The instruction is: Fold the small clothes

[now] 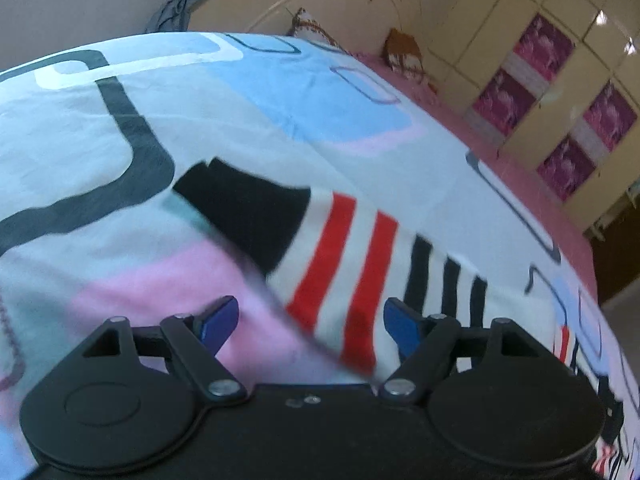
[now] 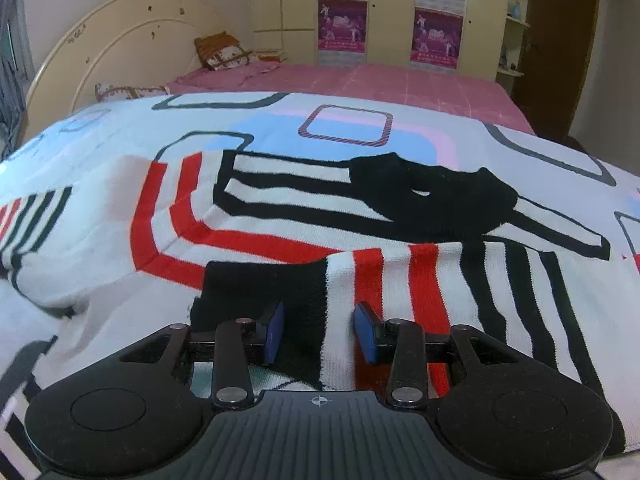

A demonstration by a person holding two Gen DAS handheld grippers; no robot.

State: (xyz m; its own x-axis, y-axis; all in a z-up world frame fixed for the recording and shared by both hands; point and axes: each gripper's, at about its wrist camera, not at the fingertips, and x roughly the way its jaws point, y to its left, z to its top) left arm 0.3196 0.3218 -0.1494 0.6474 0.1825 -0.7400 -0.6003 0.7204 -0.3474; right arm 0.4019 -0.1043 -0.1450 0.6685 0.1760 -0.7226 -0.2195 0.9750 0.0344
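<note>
**Knit sweater half gathered, one sleeve folded in**

Knit in white with red and black stripes, the small sweater [image 1: 352,276] fills the lower middle of the left wrist view, lying on a patterned bedsheet [image 1: 100,128]. A striped sleeve with a black cuff [image 1: 248,216] runs from about ten o'clock down toward five o'clock. The left gripper [image 1: 310,320] hangs over it with its blue fingers [image 1: 218,322] spread wide; a strip of the sleeve lies in the gap, but neither pad presses on it, so this tool is released. The picture is smeared, so fine detail of the cloth is lost.

From the right wrist, the sweater [image 2: 280,216] spreads flat across the bedsheet [image 2: 360,136], its black collar [image 2: 432,200] at about one o'clock. One sleeve lies folded across the body, its black cuff [image 2: 264,292] near six o'clock. The right gripper [image 2: 320,334] sits on that cuff end with the blue fingers [image 2: 368,338] partly closed; cloth runs between them. Whether the pads truly pinch it I cannot tell.

My reading: the fold is at an early stage. One sleeve is brought in. The other sleeve [image 2: 36,216], at nine o'clock, lies spread out, and the body is not yet doubled over.
</note>
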